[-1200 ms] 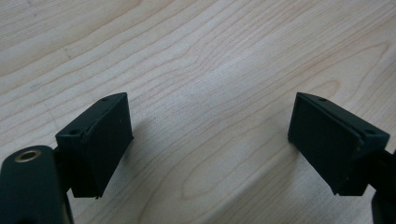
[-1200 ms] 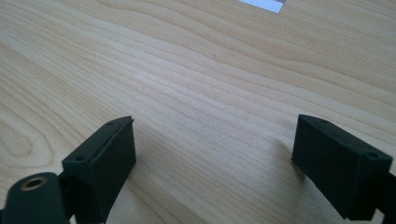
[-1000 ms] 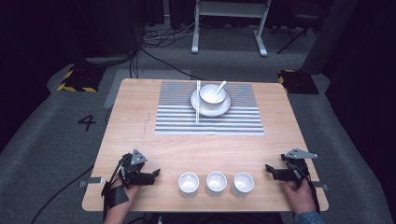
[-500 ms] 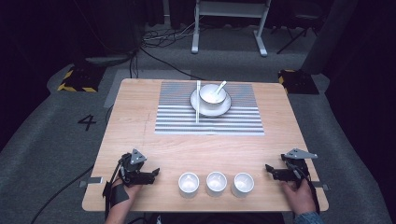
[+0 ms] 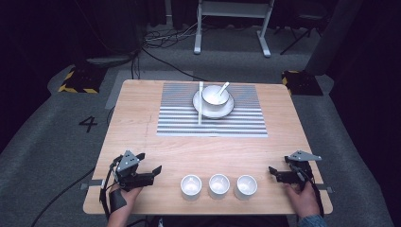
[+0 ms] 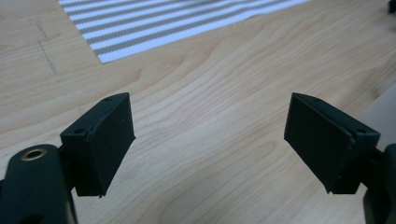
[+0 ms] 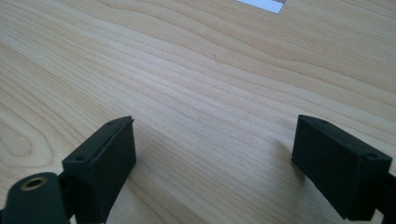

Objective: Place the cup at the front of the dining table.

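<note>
The black left gripper [image 5: 150,172], jaws spread wide and holding nothing, is pointing at the nearest small white ceramic cup [image 5: 191,186], just beside it. The black right gripper [image 5: 275,173], equally wide and empty, is facing the third white cup [image 5: 246,186] from the opposite side.

Right gripper [image 7: 212,163] jaws spread wide, nothing between; bare wooden table [image 7: 196,84] below; striped mat [image 7: 261,4] corner far.

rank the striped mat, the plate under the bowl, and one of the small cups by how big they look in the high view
1. striped mat
2. plate
3. small cups, all three alike. The cups sit nearer the camera, yet each looks smaller than the plate.
</note>
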